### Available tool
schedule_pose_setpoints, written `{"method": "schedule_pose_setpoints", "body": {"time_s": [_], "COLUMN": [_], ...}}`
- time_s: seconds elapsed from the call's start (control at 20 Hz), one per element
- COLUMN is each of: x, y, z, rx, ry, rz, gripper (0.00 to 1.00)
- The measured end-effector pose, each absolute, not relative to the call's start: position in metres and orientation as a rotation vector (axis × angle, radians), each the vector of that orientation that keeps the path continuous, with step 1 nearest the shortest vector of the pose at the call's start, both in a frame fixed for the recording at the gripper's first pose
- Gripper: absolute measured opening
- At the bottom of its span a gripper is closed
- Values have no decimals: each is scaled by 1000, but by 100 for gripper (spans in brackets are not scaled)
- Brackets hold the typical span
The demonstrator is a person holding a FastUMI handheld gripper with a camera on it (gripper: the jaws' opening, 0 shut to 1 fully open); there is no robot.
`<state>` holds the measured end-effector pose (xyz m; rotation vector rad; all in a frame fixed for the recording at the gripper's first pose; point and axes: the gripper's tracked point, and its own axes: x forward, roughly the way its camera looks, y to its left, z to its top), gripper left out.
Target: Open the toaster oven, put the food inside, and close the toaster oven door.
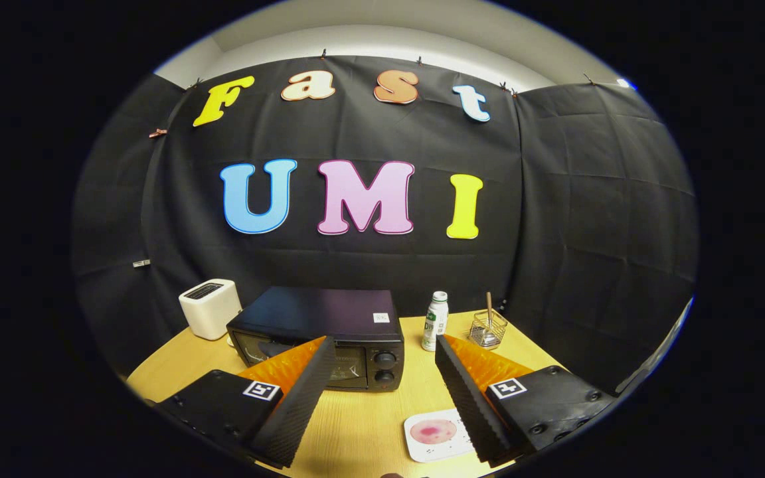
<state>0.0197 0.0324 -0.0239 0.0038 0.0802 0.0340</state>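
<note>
- The gripper (382,372) has its two fingers spread wide apart, with nothing held between them
- The fingers hang above a round wooden table (356,431)
- The toaster oven (319,337) sits on the table just ahead of the fingers, a bit to the left side
- It is a dark box with a flat top, and its glass door (349,365) is shut
- The left finger covers part of the door
- Two round knobs (384,367) sit one above the other on the right end of the oven's front
- The food (433,431) is a pink, round bit lying on a small white plate (419,446)
- The plate rests on the table close to the right finger, on its inner side, and the finger hides one edge of it
- The plate is near the oven but does not touch it
- A white toaster (210,308) stands to the left of the oven, near the back of the table
- A small white bottle (435,321) with a green label stands to the right of the oven
- A wire basket (488,329) with a stick standing in it sits just right of the bottle
</note>
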Motion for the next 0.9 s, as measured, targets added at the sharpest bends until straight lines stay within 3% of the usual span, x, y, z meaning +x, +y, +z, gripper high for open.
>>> {"method": "schedule_pose_setpoints", "body": {"time_s": [0.45,0.9], "x": [84,141], "y": [99,164], "z": [-39,-106], "rx": [49,-4], "ry": [132,271], "rz": [82,144], "gripper": [98,98]}}
